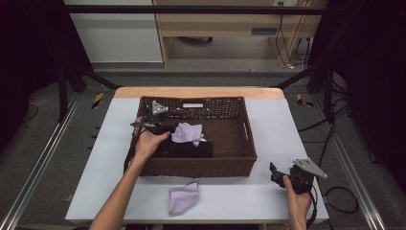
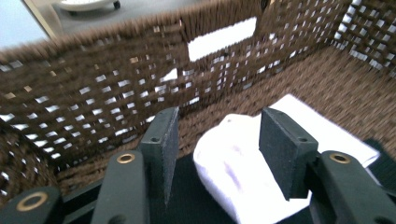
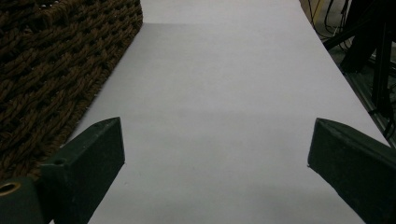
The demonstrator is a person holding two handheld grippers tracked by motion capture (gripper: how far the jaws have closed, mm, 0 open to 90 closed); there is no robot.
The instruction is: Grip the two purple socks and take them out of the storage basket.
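A brown woven basket [image 1: 201,166] stands in the middle of the white table [image 1: 273,129]. Inside it a lilac cloth [image 1: 186,132] lies crumpled on a black cloth [image 1: 191,149]. My left gripper [image 1: 171,127] reaches into the basket's left part. In the left gripper view its jaws stand wide apart [image 2: 217,126] over the pale cloth [image 2: 233,172], which lies loose between them on the black cloth [image 2: 187,200]. A second lilac cloth [image 1: 183,197] lies on the table in front of the basket. My right gripper [image 1: 274,170] rests open near the front right corner, nothing between its jaws [image 3: 217,140].
The basket's back wall [image 2: 93,84] with its handle slot rises just beyond the left jaws. In the right gripper view the basket's right side [image 3: 42,70] runs along the left, with bare table [image 3: 224,70] ahead. Cables and frame legs stand off the table's right edge.
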